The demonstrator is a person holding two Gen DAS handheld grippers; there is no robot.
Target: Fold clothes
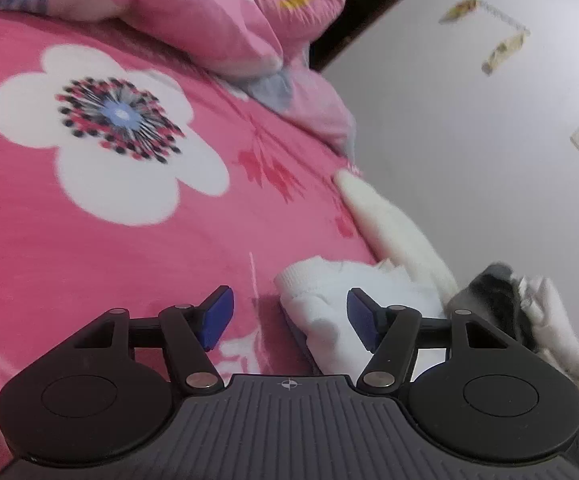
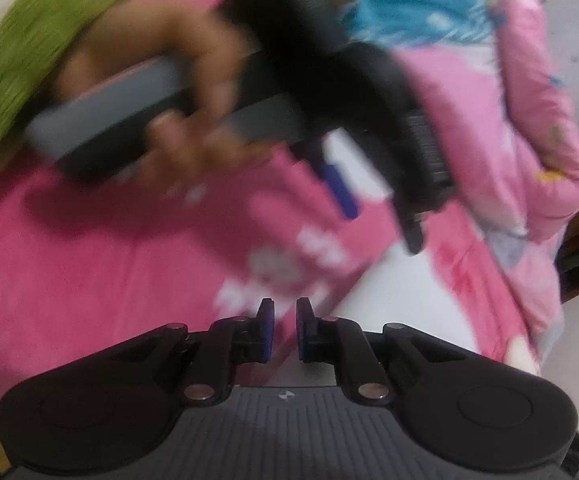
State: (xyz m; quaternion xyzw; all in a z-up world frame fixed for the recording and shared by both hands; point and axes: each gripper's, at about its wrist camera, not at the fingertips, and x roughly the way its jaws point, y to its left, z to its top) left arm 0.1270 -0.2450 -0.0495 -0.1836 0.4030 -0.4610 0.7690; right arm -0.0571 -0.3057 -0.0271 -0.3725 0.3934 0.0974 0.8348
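Note:
A crumpled white garment [image 1: 321, 304] lies on the pink floral bedsheet [image 1: 89, 260] near the bed's right edge. My left gripper [image 1: 291, 318] is open, and part of the white cloth lies between its blue pads, closer to the right pad [image 1: 363, 320]; neither pad presses on it. In the blurred right wrist view, a hand [image 2: 193, 92] in a green sleeve holds the left gripper [image 2: 373, 216] over the sheet. My right gripper [image 2: 285, 330] hovers above the sheet [image 2: 109, 280], its jaws almost closed with a thin gap and nothing between them.
A bunched pink quilt [image 1: 209, 12] lies along the far side of the bed. More white cloth and a dark furry thing [image 1: 489, 296] sit at the right edge, against a white wall [image 1: 469, 140]. A blue patterned cloth [image 2: 421, 8] lies by the quilt [image 2: 537, 120].

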